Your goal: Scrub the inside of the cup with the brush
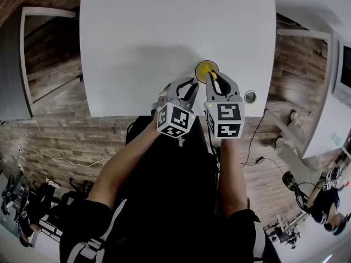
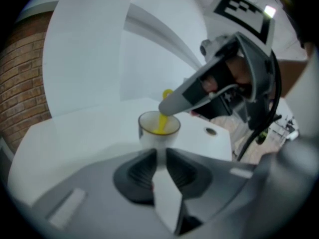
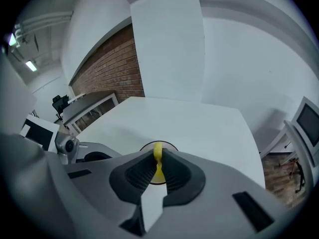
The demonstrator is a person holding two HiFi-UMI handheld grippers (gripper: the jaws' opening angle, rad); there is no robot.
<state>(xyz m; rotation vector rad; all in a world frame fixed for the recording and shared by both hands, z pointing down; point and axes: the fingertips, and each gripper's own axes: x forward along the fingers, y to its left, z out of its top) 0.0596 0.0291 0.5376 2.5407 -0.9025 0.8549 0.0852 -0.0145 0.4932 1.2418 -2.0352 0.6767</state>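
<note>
A white cup [image 1: 202, 64] with a dark rim stands near the front edge of the white table [image 1: 164, 32]. A yellow brush [image 2: 160, 124] reaches down into the cup [image 2: 149, 137]. My right gripper [image 1: 213, 77] is above the cup and is shut on the brush handle [image 3: 158, 159]; in the right gripper view the cup rim [image 3: 170, 145] shows just past the jaws. My left gripper [image 1: 190, 85] is at the cup's near side, its jaws [image 2: 160, 154] almost together on a thin white part of the cup, apparently its handle.
A small round metal disc [image 1: 250, 96] lies on the table to the right of the cup, close to the front edge [image 1: 126, 114]. A grey shelf unit [image 1: 33, 59] stands to the left. Cables [image 1: 258, 147] lie on the wooden floor.
</note>
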